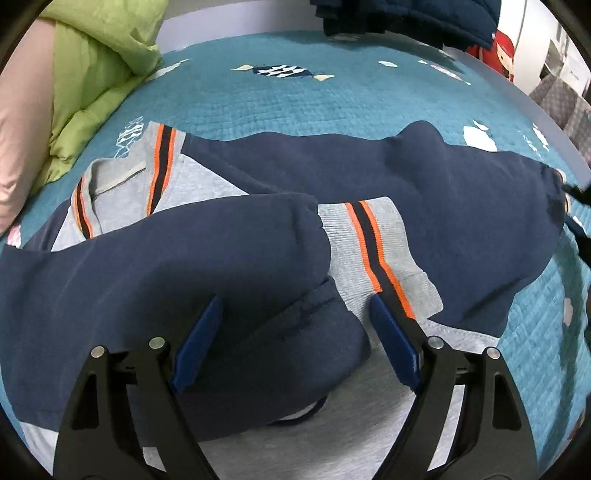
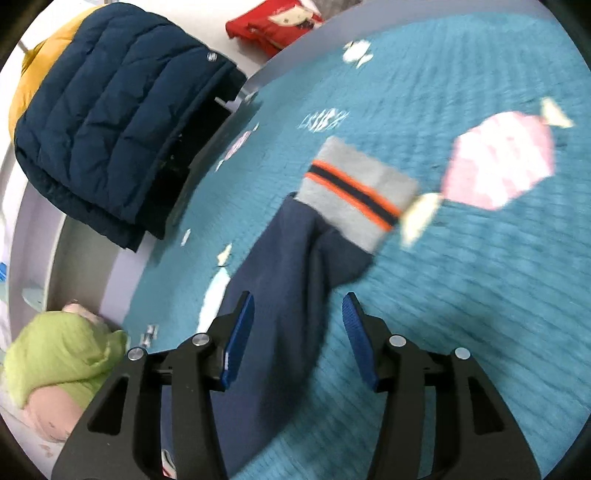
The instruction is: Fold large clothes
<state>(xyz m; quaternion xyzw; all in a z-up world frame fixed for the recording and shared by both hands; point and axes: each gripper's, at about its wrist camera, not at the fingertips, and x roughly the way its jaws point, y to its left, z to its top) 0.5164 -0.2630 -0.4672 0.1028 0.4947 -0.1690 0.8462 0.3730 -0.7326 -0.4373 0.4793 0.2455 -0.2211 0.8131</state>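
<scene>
A navy and grey sweatshirt [image 1: 424, 192] with orange-striped trim lies on the teal bedspread [image 1: 295, 107]. One navy sleeve [image 1: 166, 266] is folded across its body, its grey cuff [image 1: 373, 251] pointing right. My left gripper [image 1: 295, 314] is open just above that sleeve, holding nothing. In the right wrist view the other sleeve [image 2: 291, 266] stretches away over the bedspread [image 2: 461, 295], ending in a grey cuff [image 2: 358, 195]. My right gripper [image 2: 297, 314] is open over this sleeve, with cloth between the fingers but not pinched.
A green quilt [image 1: 96, 74] and pink pillow [image 1: 22, 125] lie at the left. A folded navy puffer jacket [image 2: 110, 110] sits past the bed's far edge, with a red garment [image 2: 273, 26] beyond. The green quilt also shows low left in the right wrist view [image 2: 62, 350].
</scene>
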